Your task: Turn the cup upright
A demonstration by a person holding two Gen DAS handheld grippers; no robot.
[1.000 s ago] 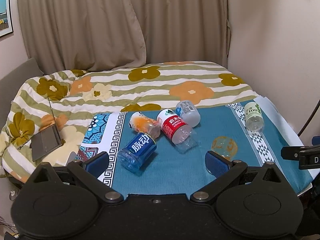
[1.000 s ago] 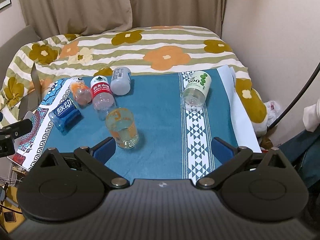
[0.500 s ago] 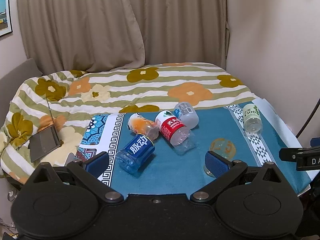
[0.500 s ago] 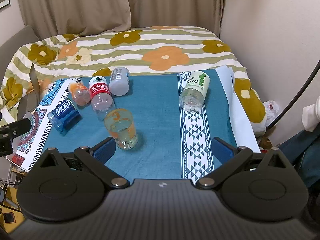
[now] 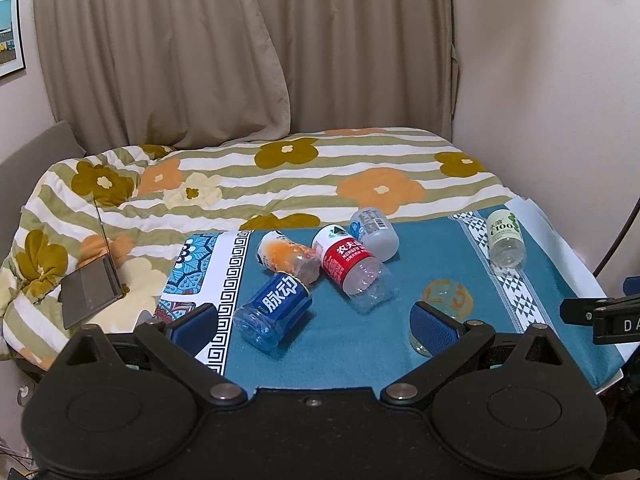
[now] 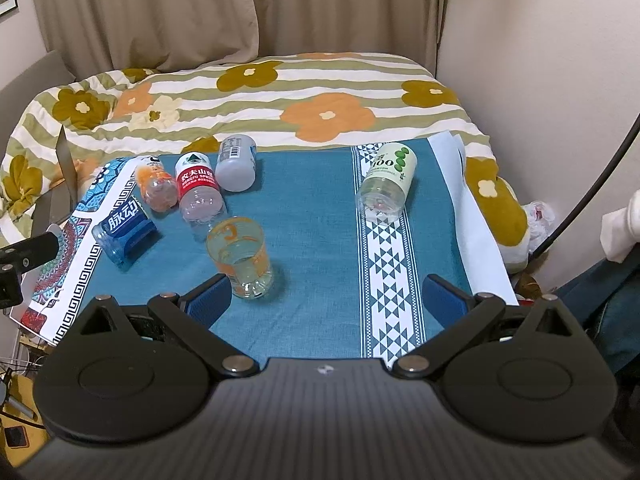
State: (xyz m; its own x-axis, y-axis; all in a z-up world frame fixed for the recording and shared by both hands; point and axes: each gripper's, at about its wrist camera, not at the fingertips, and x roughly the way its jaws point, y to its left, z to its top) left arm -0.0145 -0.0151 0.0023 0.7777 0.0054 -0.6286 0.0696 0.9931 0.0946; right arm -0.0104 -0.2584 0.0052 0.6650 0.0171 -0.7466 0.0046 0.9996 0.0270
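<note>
On the teal cloth [image 6: 320, 208] that covers the counter, a clear glass cup [image 6: 240, 256] with orange print stands with its wide mouth toward the far side and its thick base nearest the camera; whether it sits upright or tipped I cannot tell for sure. In the left wrist view the same cup [image 5: 446, 300] sits just behind the right finger pad, partly hidden by it.

Several bottles lie on their sides. The blue bottle [image 6: 124, 228] reads 脉动 in white. Next to it the red-labelled bottle [image 6: 198, 190] carries 农夫山泉 and a line of Latin letters starting "NONGFU SPRING", under a green mountain mark. An orange drink bottle [image 6: 156, 188] lies between these two, its writing too small to read. A grey bottle [image 6: 237, 162] shows a barcode and fine print. Well apart, on the white patterned band, the green-and-white bottle [image 6: 388, 182] shows "100" and green dots.

Beyond the counter is a bed under a flowered quilt [image 6: 260, 104], with a laptop [image 5: 90, 280] lying open at its left edge and curtains [image 5: 248, 48] behind.

The left hand-held gripper [image 5: 316, 324] is spread wide and holds nothing. The right hand-held gripper [image 6: 326, 300] is likewise wide apart and empty, its left pad just beside the cup's base. Lettering "DA" shows on the other gripper's body at the right edge of the left view.
</note>
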